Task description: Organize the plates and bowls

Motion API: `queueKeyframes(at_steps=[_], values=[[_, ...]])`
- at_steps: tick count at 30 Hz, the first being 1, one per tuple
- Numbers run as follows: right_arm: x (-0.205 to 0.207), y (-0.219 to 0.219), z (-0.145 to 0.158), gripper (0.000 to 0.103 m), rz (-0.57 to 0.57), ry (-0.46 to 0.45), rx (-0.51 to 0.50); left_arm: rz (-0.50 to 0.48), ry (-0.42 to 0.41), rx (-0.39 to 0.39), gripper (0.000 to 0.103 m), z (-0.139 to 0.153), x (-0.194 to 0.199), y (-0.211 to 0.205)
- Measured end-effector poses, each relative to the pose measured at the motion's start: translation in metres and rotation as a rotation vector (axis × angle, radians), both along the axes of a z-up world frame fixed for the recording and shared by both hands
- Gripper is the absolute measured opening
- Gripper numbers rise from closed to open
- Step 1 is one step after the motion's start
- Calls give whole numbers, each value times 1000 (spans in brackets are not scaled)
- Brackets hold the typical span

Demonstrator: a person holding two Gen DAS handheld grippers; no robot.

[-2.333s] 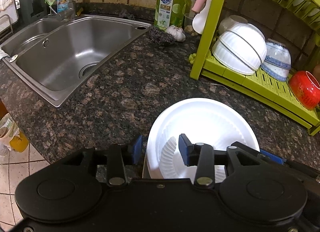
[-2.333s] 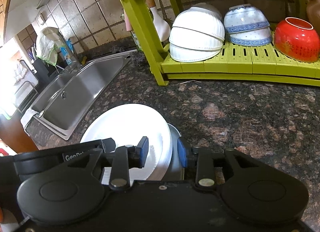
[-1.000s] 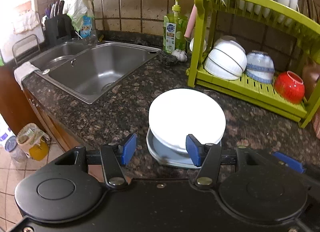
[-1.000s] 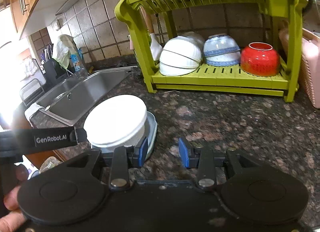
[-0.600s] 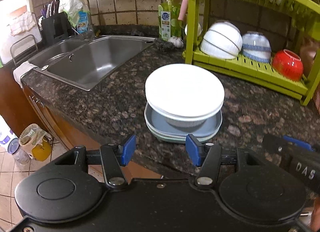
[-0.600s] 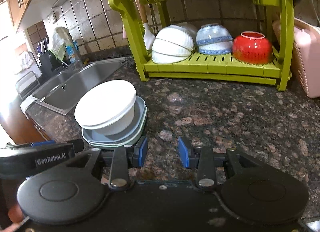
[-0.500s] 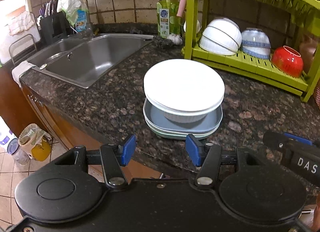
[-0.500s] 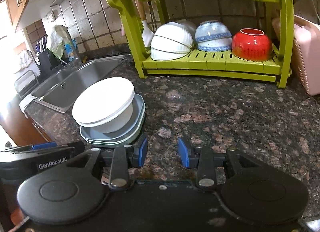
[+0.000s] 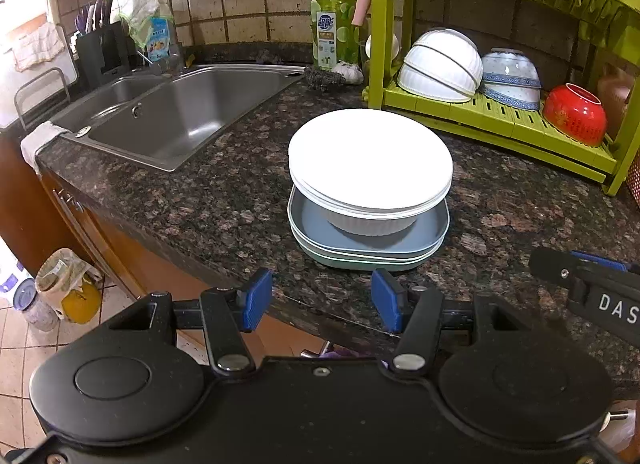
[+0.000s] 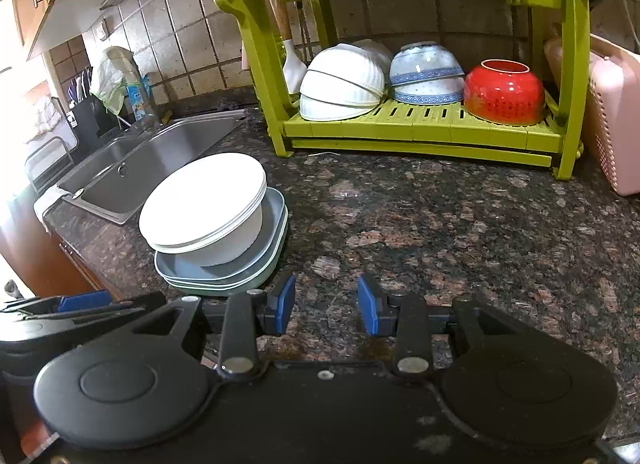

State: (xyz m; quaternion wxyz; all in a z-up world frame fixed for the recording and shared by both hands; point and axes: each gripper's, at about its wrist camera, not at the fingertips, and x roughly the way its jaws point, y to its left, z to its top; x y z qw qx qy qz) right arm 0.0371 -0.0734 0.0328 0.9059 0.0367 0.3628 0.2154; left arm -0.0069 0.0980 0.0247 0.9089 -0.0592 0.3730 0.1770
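— What do we have near the sink (image 9: 192, 112)?

— To its right, on the dark stone counter (image 9: 208, 200), we see a stack: blue-grey square plates (image 9: 370, 242) at the bottom, a white ribbed bowl (image 9: 370, 224) sitting in the top one, and white round plates (image 9: 370, 156) resting across that bowl's rim. The stack stands close to the counter's front edge.

— And further from the sink?

— Beyond the stack, against the tiled wall, we see the green dish rack (image 10: 420, 128). On its lower shelf lie nested white bowls (image 10: 344, 84) at the end nearer the sink, then blue-patterned bowls (image 10: 426, 72), then a red bowl (image 10: 504, 92) at the far end. A pink basket (image 10: 612, 116) stands just past the rack. A green soap bottle (image 9: 334, 20) stands between sink and rack.

— How are our tools?

— Our left gripper (image 9: 316, 304) hangs off the counter's front edge, jaws spread wide and empty, pointing at the stack. Our right gripper (image 10: 326, 308) hovers over bare counter on the stack's side away from the sink, jaws also parted and holding nothing. Neither touches the dishes.
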Motion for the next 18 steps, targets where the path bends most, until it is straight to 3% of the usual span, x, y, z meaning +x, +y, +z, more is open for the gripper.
queueKeyframes(at_steps=[18], values=[[0, 2, -2, 38, 7, 5, -6, -9, 8, -6, 60, -2, 1, 0]])
